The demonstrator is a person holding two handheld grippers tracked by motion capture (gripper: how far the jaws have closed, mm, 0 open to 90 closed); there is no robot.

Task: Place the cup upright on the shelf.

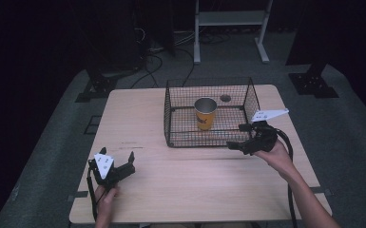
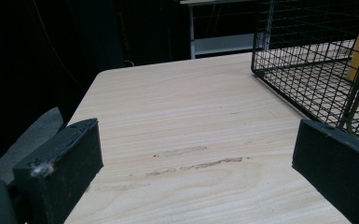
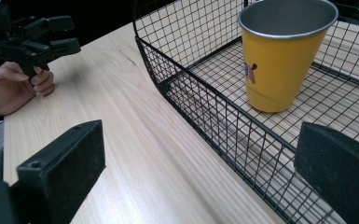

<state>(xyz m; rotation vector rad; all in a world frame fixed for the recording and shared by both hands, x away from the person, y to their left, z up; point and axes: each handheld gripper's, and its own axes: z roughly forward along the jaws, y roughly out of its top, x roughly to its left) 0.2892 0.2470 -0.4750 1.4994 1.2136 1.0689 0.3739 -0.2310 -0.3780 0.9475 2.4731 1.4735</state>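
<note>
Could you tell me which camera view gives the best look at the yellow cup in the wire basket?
The right gripper view: the yellow cup stands close and upright, rim and sticker clear. The high view shows it small inside the wire basket; the left gripper view catches just a yellow sliver at its edge.

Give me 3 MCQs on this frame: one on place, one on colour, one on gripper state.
1. Where does the yellow metal cup stand?
A. inside the black wire basket
B. on the bare table
C. in a gripper

2. What colour is the cup's outside?
A. red
B. yellow
C. blue

3. How do the right gripper's jaws stand?
A. shut on the cup
B. shut on the basket rim
C. open, holding nothing

Key: 1 A, wire walls surround it; 2 B, the right gripper view shows yellow sides; 3 C, its jaws stand apart beside the basket.
</note>
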